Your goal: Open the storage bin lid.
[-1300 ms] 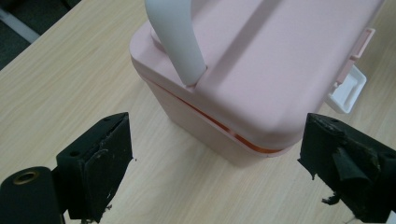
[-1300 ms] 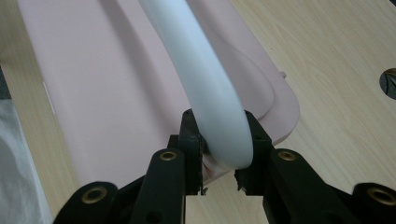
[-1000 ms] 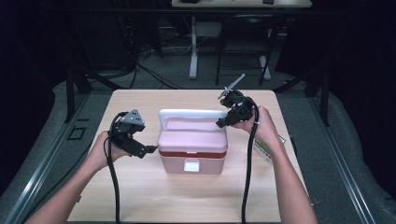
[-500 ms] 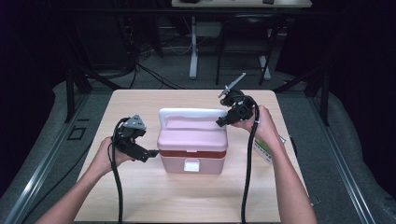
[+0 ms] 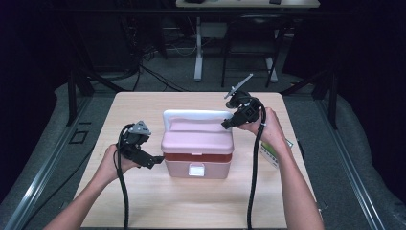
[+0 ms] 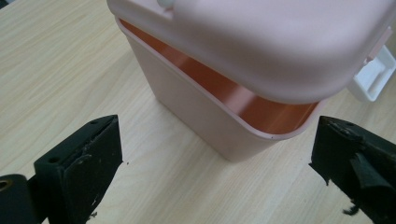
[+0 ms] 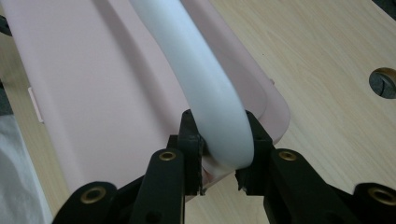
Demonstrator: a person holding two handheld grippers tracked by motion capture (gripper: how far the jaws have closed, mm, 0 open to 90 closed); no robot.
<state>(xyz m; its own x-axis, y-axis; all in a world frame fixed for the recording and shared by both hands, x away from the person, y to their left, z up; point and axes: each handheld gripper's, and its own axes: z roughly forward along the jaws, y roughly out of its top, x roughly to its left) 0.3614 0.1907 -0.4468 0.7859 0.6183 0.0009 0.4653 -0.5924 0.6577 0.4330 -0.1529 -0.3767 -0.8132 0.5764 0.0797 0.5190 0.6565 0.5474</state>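
Observation:
A pink lidded box (image 5: 197, 165) stands mid-table, its lid (image 5: 196, 136) lifted a little so a gap shows under the rim (image 6: 261, 42). My right gripper (image 5: 226, 123) is shut on the right end of the white handle (image 7: 205, 79), which its pads clamp from both sides. My left gripper (image 5: 155, 160) sits beside the box's left wall (image 6: 196, 107). Its jaws have just been opening and now stand wide, with the box's corner ahead between them and the pads touching nothing. A white latch (image 6: 373, 77) hangs on the front.
The wooden table (image 5: 191, 206) has bare room in front of and left of the box. A small printed card (image 5: 269, 155) lies near the right edge, beside my right forearm. A round hole (image 7: 384, 81) is cut in the tabletop beyond the box.
The left hand has drifted slightly toward the table's near edge. The right hand and the box have stayed put.

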